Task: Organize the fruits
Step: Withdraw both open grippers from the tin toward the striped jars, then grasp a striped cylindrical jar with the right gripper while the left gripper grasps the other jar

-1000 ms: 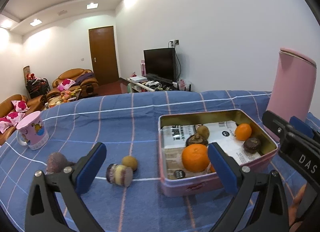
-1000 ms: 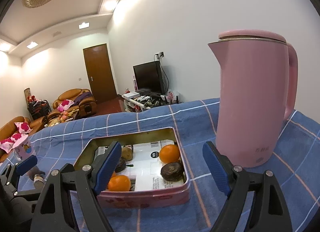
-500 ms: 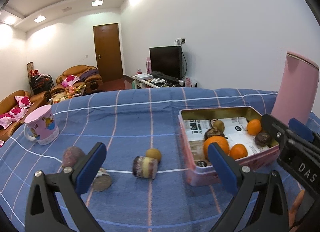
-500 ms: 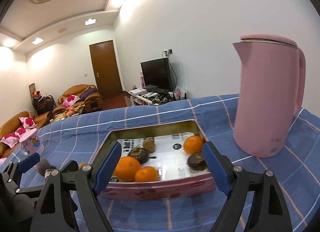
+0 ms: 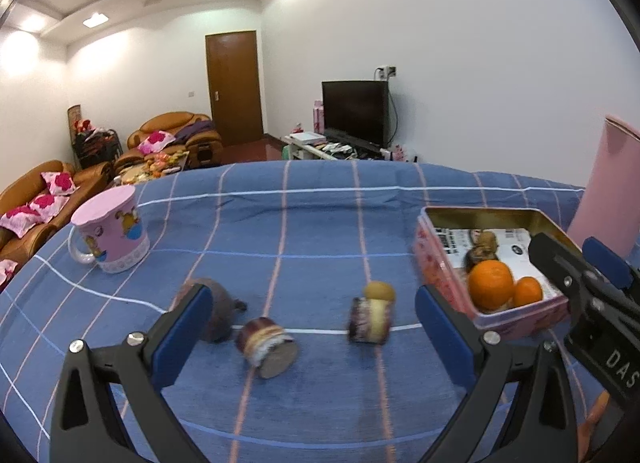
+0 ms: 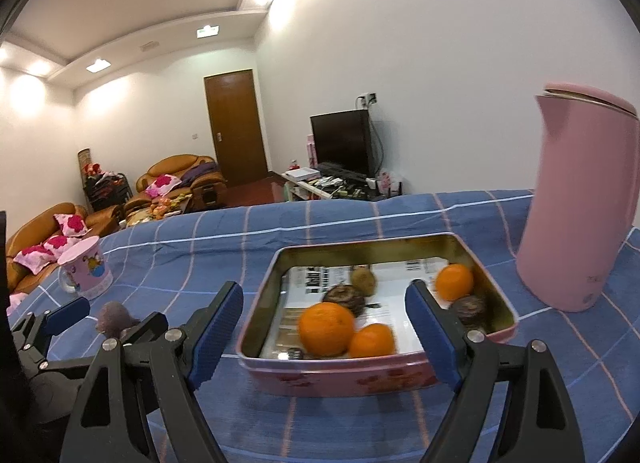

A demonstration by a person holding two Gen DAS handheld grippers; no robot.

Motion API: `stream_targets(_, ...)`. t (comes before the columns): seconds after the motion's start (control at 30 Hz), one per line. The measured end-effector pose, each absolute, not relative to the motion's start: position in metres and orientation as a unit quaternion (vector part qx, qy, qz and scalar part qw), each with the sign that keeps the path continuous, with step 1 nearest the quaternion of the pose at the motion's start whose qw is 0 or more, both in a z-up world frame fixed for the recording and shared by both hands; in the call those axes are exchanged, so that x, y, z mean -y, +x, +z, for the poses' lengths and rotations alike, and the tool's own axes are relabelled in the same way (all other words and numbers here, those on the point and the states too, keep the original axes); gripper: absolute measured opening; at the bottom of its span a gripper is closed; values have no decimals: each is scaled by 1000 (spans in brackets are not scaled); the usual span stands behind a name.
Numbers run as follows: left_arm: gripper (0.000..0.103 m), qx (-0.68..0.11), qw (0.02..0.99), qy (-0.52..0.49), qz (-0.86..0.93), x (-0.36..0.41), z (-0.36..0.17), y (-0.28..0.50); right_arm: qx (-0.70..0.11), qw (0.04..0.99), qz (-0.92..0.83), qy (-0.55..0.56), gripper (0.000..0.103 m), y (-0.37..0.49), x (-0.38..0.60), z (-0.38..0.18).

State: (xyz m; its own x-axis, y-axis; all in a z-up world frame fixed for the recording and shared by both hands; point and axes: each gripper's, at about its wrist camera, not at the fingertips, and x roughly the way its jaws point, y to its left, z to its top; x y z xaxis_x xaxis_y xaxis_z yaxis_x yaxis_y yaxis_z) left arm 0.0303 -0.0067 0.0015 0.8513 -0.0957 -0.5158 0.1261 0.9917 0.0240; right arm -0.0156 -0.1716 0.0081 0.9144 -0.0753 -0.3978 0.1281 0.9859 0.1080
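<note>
Fruits lie in two places. Some are loose on the blue checked desk point(image 5: 304, 223) and some are in the pink tin box point(image 6: 340, 377).

The left gripper point(image 5: 312, 327) has its fingers wide apart and holds nothing. Low in the middle of the left view, between those fingers, sit two cut purple fruit pieces point(image 5: 266, 345) point(image 5: 369, 321). A small brown fruit point(image 5: 379, 290) touches the back of the right one. A dark purple fruit point(image 5: 218, 313) sits partly behind the left finger pad.

The next job looks like picking up one loose fruit. It would be best to choose just one, maybe the cut piece in the middle. Come down with one finger on each side of it and close gently, because a cut fruit is likely soft and could squash. Round ones may roll away if bumped. The picture is a bit blurry, so going slowly would help.

The right gripper point(image 6: 326, 329) is wide open too and holds nothing. It points at the tin box in the lower middle of its view.

Inside the box, on printed paper, are a big orange point(image 6: 326, 329) and a smaller orange point(image 6: 372, 341) near the front. Another orange point(image 6: 454, 281) sits at the right side with a dark round fruit point(image 6: 468, 309) just beside it. A second dark fruit point(image 6: 344, 297) and a brown fruit point(image 6: 364, 281) are in the middle. There is room left at the back.

A pink mug point(image 5: 110, 229) stands at the left of the desk, and a tall pink kettle point(image 6: 576, 203) stands right of the box. What is in them is hidden.
</note>
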Motion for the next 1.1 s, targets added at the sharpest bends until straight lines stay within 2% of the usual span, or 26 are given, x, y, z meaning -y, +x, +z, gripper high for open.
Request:
stream_targets(0.33,103,-287,958,24,18,-48,-4,49,-222,975,-8,31,84,3,137,6)
stream_targets(0.43,103,-292,955,6,52,-75,-3,55,-241,970,20,11,81,13,122,2)
stream_targets(0.57,102,-297,951,-19,81,-102,-2,59,-288,956,50,-25,50,33,100,-7)
stream_targets(0.6,101,-298,950,-24,86,-106,-2,60,-301,951,63,-32,48,38,95,-10)
stream_targets(0.7,96,-302,948,-39,91,-116,-1,61,-322,941,98,-48,48,45,82,-15)
stream_targets(1.1,96,-304,950,-36,63,-111,3,57,-394,906,100,-116,48,76,54,-41)
